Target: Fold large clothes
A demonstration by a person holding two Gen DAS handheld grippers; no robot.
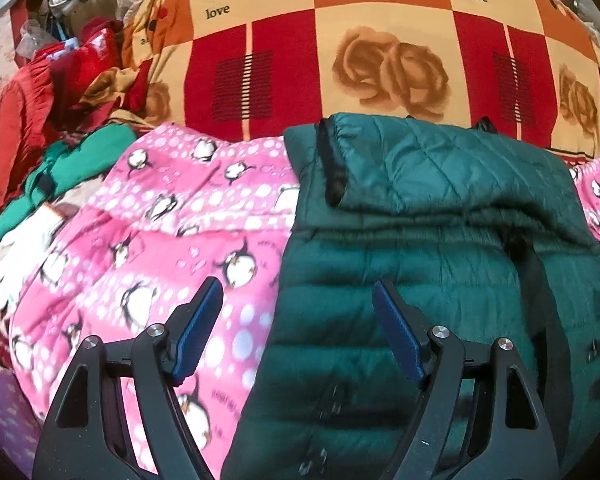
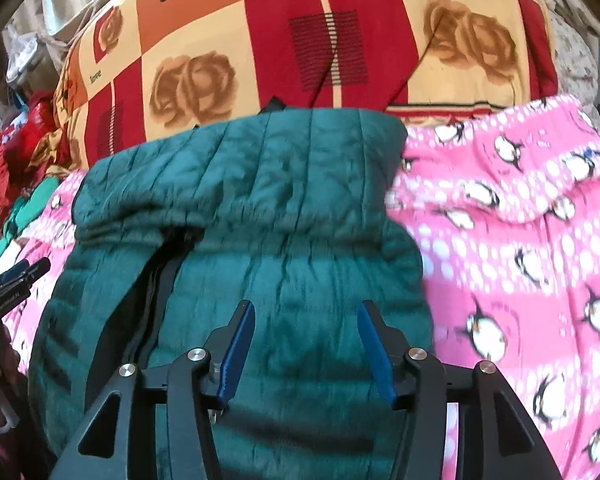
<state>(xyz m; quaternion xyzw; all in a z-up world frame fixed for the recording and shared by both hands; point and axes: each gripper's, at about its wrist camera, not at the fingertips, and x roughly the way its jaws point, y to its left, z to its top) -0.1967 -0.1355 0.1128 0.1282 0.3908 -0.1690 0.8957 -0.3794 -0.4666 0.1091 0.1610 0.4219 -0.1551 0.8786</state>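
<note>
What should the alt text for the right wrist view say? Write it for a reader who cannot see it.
A dark green quilted jacket lies folded on a pink penguin-print blanket, with the right gripper above it, jaws open and empty. Behind lies a red and orange rose-patterned quilt; the left gripper shows at the left edge.

The word "love" is printed repeatedly on cream squares of the checked rose-patterned blanket (image 1: 380, 40).

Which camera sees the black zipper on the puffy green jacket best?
The right wrist view: the black zipper runs in full down the quilted dark green jacket. The left wrist view shows it only near the right edge.
</note>
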